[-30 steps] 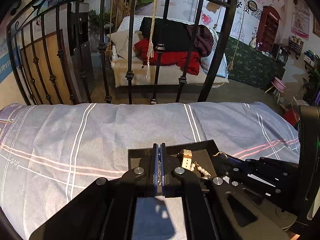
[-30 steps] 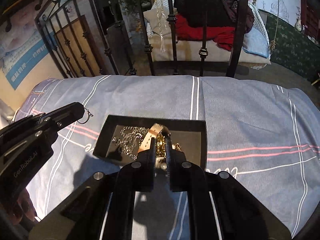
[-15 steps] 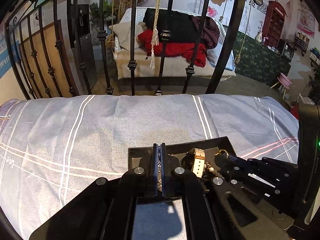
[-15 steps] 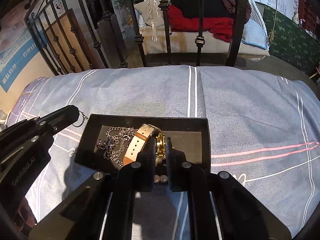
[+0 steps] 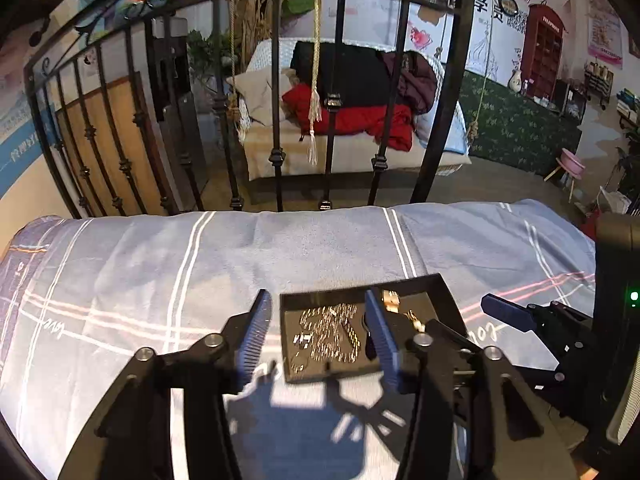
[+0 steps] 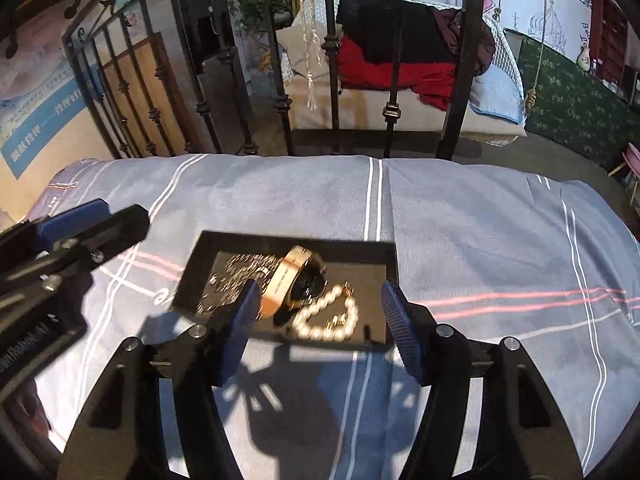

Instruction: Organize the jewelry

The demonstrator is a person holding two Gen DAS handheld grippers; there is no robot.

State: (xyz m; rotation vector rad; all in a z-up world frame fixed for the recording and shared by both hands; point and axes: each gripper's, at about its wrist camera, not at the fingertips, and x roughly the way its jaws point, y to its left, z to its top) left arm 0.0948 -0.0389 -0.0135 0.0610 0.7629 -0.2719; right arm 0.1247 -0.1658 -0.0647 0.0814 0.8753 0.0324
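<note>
- The shallow black rectangular tray (image 6: 384,254) lies on the striped grey bedsheet (image 6: 480,220), holding a silver chain (image 6: 236,276), a tan-strapped watch (image 6: 288,280) and a pearl bracelet (image 6: 326,316).
- The left gripper (image 5: 318,332) and right gripper (image 6: 320,312) hover at the tray's near edge, jaws opening, gripping nothing.
- The person would do best to take one piece at a time, closing on the bracelet clear of the watch.

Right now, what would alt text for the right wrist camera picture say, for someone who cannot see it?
A black jewelry tray lies on a blue-grey striped bedspread, holding a pearl bracelet, a tan-strapped watch and a tangled silver chain. The right claw frames it, jaws opening and gripping nothing. The left claw reaches in at left, before a black iron bed rail.
</note>
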